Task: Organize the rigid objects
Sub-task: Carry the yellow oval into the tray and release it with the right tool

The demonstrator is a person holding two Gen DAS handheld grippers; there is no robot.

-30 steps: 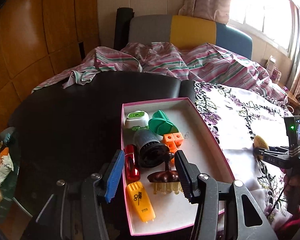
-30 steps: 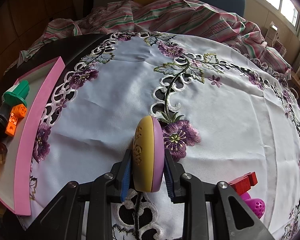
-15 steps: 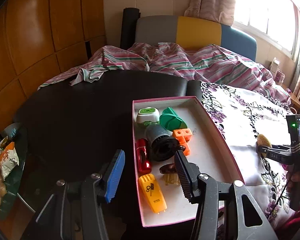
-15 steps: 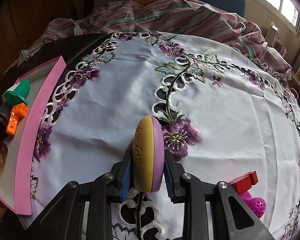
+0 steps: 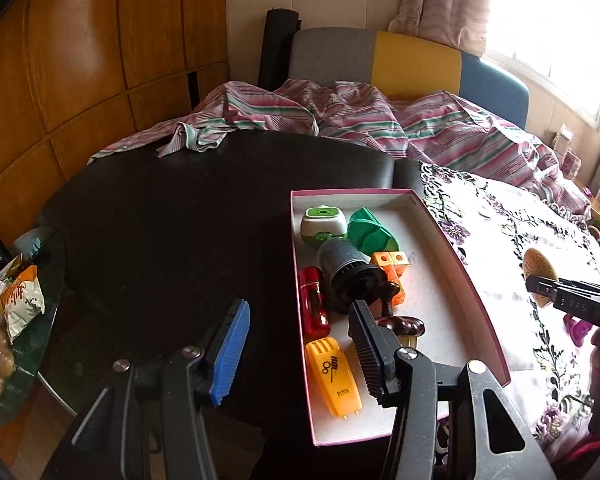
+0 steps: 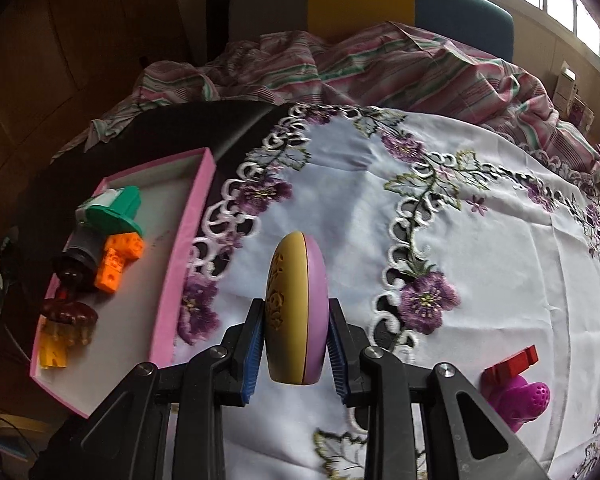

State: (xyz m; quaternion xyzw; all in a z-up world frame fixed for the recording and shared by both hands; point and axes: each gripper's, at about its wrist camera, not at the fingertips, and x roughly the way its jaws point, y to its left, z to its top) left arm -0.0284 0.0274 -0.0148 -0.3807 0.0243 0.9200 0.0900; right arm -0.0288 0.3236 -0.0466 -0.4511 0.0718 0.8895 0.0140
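Observation:
My right gripper (image 6: 296,354) is shut on a yellow-and-purple oval case (image 6: 296,304) and holds it above the embroidered cloth, right of the pink box (image 6: 180,280). The case also shows in the left wrist view (image 5: 540,268), with the right gripper (image 5: 540,286) beyond the box. My left gripper (image 5: 296,354) is open and empty, over the box's near left edge. The pink box (image 5: 476,308) holds a yellow toy (image 5: 334,376), a red cylinder (image 5: 314,306), a black-grey cylinder (image 5: 350,280), orange blocks (image 5: 394,268), a green piece (image 5: 370,232) and a brown piece (image 5: 400,324).
A red block (image 6: 512,362) and a magenta toy (image 6: 520,398) lie on the white embroidered cloth (image 6: 480,260) at the right. A black table (image 5: 172,240) spreads left of the box. Snack bags (image 5: 16,308) lie at the far left. Striped bedding (image 5: 360,120) lies behind.
My right gripper has lifted and swung toward the pink box with the case. My left gripper has drawn back and left from the box, still open.

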